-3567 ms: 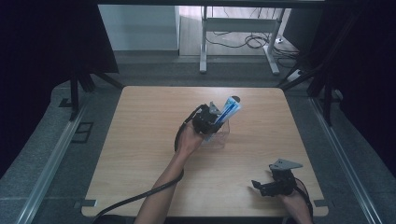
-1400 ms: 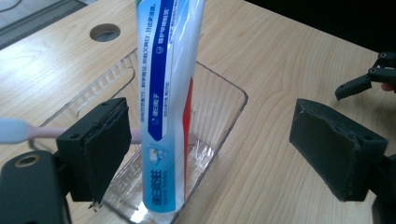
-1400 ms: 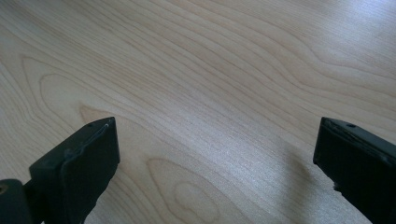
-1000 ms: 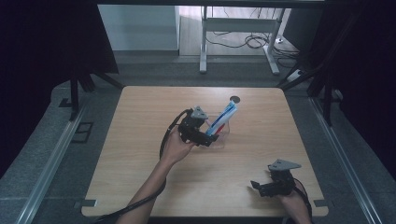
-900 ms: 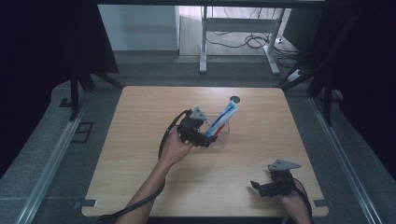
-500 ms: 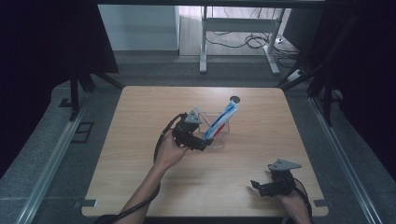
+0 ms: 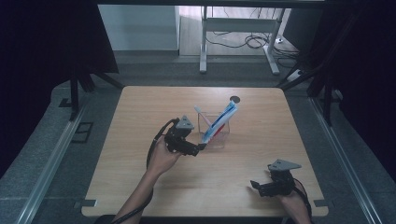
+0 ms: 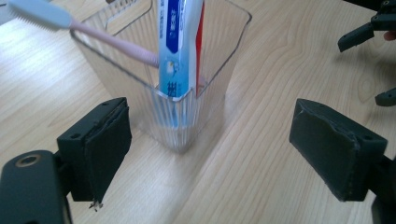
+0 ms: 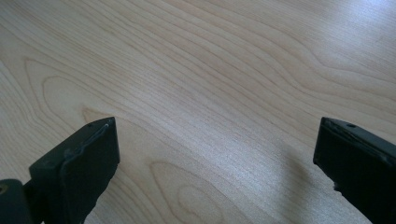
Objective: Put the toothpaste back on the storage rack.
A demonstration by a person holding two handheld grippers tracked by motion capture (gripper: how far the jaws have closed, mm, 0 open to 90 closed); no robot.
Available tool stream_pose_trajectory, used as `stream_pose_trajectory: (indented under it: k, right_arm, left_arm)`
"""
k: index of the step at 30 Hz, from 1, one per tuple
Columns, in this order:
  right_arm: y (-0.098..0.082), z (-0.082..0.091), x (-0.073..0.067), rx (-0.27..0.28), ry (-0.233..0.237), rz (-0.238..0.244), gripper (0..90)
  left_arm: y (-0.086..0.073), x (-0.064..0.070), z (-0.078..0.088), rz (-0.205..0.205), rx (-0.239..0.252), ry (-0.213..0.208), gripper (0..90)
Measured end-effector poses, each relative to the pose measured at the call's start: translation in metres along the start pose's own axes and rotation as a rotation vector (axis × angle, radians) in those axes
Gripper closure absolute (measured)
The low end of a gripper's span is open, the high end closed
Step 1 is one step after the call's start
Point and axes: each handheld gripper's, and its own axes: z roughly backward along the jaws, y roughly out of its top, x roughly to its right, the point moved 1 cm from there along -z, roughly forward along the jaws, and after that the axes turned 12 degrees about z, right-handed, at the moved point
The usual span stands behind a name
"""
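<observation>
left gripper (image 8: 210, 154) jaws wide, just short of clear cup (image 8: 187, 116) w/ toothpaste (image 8: 180, 46) & toothbrush (image 8: 93, 35), mid-table. looks like release done; next prob back clear w/o tipping it. right gripper (image 9: 215, 168) wide, idle.

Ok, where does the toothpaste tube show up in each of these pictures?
High view: the toothpaste tube leans up and to the right out of the clear cup near the table's middle, just right of the left gripper.
Left gripper view: top centre, standing in the cup ahead of the open jaws.
Right gripper view: bare tabletop between the jaws.
Shared landmark: the pink toothbrush in the same cup.
</observation>
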Motion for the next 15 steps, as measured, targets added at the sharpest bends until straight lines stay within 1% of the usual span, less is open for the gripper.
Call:
stream_pose_trajectory:
  k: [8,10,15]
  right_arm:
    - [0.0,0.001,0.0,0.008,-0.002,0.013,0.2]
    - [0.001,0.001,0.0,0.009,-0.011,0.02,0.2]
    - [0.0,0.001,0.001,0.003,-0.022,0.025,0.2]
  left_arm:
    - [-0.014,-0.004,0.011,0.011,0.004,0.014,13.1]
    - [-0.018,-0.005,0.014,0.021,0.012,0.013,13.1]
    - [-0.027,-0.005,0.019,0.023,0.006,0.028,13.1]
